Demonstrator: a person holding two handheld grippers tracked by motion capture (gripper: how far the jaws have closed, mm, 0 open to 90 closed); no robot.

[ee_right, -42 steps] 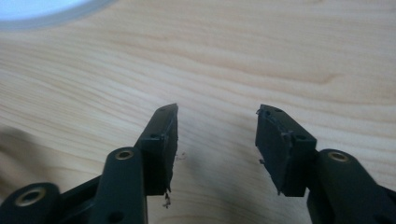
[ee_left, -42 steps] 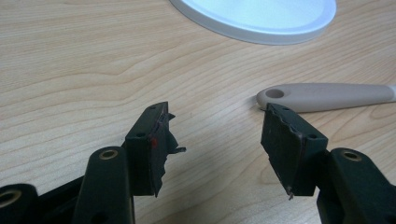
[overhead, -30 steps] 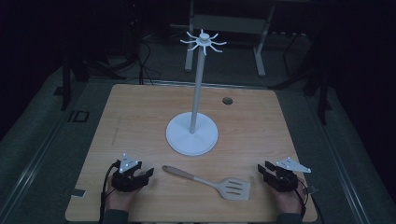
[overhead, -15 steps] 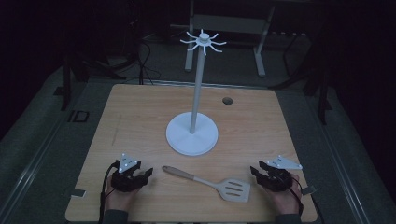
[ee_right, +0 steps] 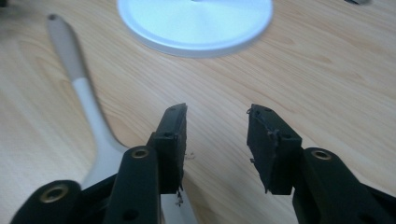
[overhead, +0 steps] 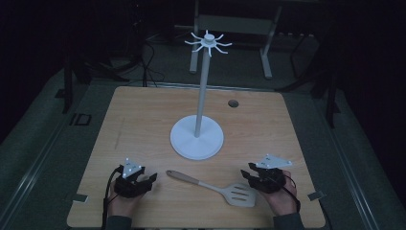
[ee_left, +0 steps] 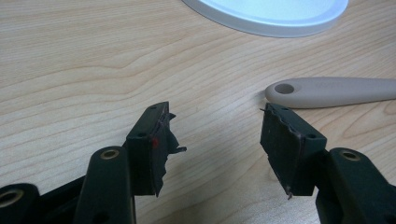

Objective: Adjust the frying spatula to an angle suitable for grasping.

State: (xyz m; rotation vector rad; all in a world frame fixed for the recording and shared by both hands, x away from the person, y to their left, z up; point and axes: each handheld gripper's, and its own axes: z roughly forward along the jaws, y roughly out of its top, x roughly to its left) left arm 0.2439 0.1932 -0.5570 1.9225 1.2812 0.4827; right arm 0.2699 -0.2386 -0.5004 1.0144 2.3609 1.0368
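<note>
A beige slotted spatula (overhead: 210, 186) lies flat near the table's front edge, its handle pointing left. Behind it stands a white hook stand (overhead: 197, 136) with a round base and a tall pole. My left gripper (overhead: 149, 178) rests left of the handle end; in the left gripper view it (ee_left: 217, 112) is open and holds nothing, with the handle (ee_left: 331, 91) just past its right jaw. My right gripper (overhead: 250, 174) is just right of the spatula's head. Its jaws (ee_right: 217, 112) have just been closing and stand apart over bare wood, the spatula (ee_right: 79, 79) to their left.
The wooden table (overhead: 143, 120) has a small dark hole (overhead: 233, 103) at the back right. The stand's pole ends in a ring of hooks (overhead: 208, 43). Dark floor, cables and a metal frame lie beyond the far edge.
My right gripper has moved left, closer to the spatula's head, and risen a little. The left gripper and the spatula have stayed where they were.
</note>
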